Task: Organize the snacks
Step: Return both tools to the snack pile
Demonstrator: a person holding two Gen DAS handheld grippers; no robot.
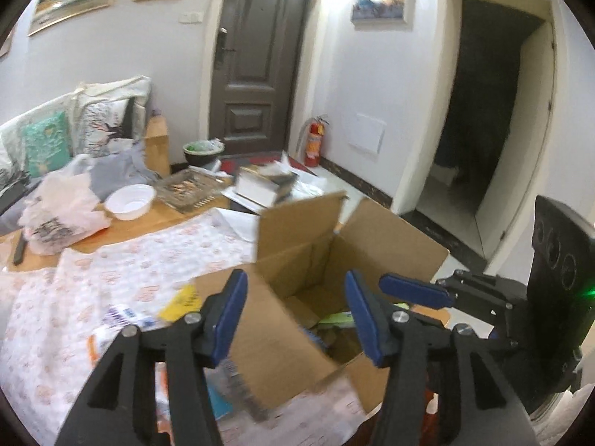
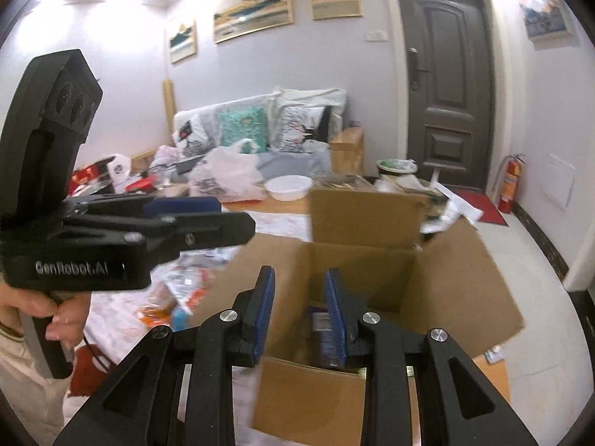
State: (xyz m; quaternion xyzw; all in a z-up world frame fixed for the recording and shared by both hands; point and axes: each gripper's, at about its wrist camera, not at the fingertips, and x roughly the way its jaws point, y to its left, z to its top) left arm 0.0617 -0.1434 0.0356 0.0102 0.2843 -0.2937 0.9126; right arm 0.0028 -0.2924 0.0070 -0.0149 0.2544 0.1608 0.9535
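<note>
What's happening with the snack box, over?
Left gripper open, empty. Right gripper open, empty, above cardboard box. Box flaps open, packets inside; more snack packets on the cloth. Nothing blocking.

Only one legible mark: "GenRobot.AI" is printed in pale letters on the black body of the left gripper [image 2: 238, 223], seen in the right wrist view. Print on the snack packets [image 2: 178, 297] and plastic bag [image 1: 55, 215] is too blurred to be read.
</note>
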